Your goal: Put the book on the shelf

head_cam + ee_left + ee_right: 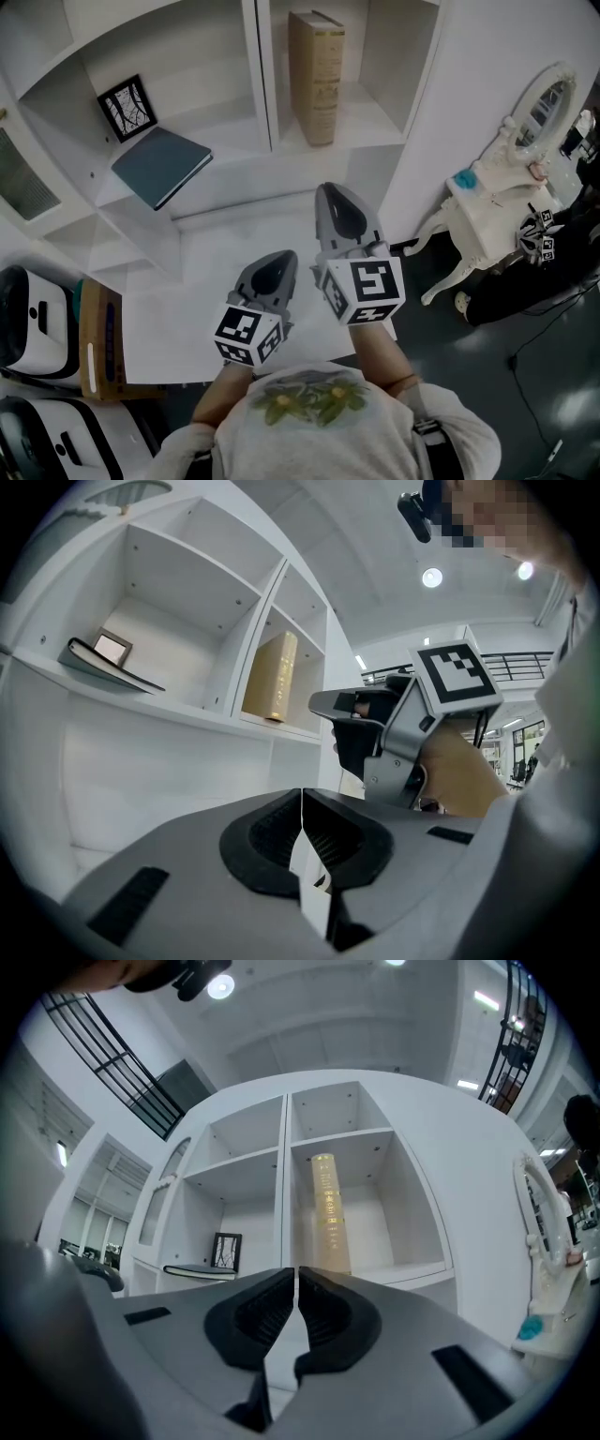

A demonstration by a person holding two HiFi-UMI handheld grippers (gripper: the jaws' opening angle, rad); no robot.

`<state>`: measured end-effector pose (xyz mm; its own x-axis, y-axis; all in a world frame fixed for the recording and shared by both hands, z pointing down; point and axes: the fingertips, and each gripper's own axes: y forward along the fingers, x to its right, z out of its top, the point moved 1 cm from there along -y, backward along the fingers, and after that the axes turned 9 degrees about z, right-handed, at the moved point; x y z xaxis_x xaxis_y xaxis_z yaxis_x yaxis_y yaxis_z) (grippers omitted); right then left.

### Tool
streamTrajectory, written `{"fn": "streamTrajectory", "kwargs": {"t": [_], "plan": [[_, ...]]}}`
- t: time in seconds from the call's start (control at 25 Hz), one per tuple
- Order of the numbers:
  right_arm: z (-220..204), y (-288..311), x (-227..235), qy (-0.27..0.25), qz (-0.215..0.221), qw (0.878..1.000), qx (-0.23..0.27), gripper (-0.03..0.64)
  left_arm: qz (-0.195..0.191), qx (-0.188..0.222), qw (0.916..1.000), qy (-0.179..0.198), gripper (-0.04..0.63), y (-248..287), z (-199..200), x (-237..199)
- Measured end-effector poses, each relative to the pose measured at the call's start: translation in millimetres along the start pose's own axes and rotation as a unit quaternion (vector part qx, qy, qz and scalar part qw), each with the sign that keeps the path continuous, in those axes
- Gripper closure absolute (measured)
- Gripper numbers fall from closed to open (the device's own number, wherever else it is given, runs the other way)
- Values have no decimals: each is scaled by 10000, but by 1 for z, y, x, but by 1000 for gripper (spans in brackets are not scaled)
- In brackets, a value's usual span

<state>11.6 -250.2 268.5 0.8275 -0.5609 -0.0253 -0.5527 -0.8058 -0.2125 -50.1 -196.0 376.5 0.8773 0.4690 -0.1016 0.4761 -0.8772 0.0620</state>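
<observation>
Shelving point(264, 84) is cut off above; tan book point(317, 75) stands upright inside.

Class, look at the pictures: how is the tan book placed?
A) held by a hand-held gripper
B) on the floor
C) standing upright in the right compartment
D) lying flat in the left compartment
C: the tan book stands upright in the right compartment of the shelf; the dark book lies flat in the left one.

Two books: one tan book point(317, 75) standing upright and one blue-grey book point(161, 165) lying flat. One framed picture point(127, 107). One white shelf unit point(263, 84). Two grippers: the left gripper point(281, 261) and the right gripper point(334, 199). One white dressing table point(478, 211). One cardboard box point(98, 342).
</observation>
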Motion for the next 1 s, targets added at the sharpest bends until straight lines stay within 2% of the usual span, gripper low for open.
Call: {"fn": "streamTrajectory", "kwargs": {"t": [0.2, 0.6, 0.8, 1.0], "plan": [[-1, -24, -8, 11, 41, 9999, 128, 581, -100, -8, 9999, -28, 568, -8, -4, 12], [-11, -55, -17, -81, -36, 10000, -11, 584, -178, 0, 9996, -204, 568, -27, -17, 25], [-8, -70, -29, -90, 51, 9994, 327, 584, -123, -91, 9993, -342, 568, -38, -29, 24], [-19, -85, -39, -56, 128, 9998, 139, 584, -121, -180, 9987, -455, 568, -48, -40, 27]]}}
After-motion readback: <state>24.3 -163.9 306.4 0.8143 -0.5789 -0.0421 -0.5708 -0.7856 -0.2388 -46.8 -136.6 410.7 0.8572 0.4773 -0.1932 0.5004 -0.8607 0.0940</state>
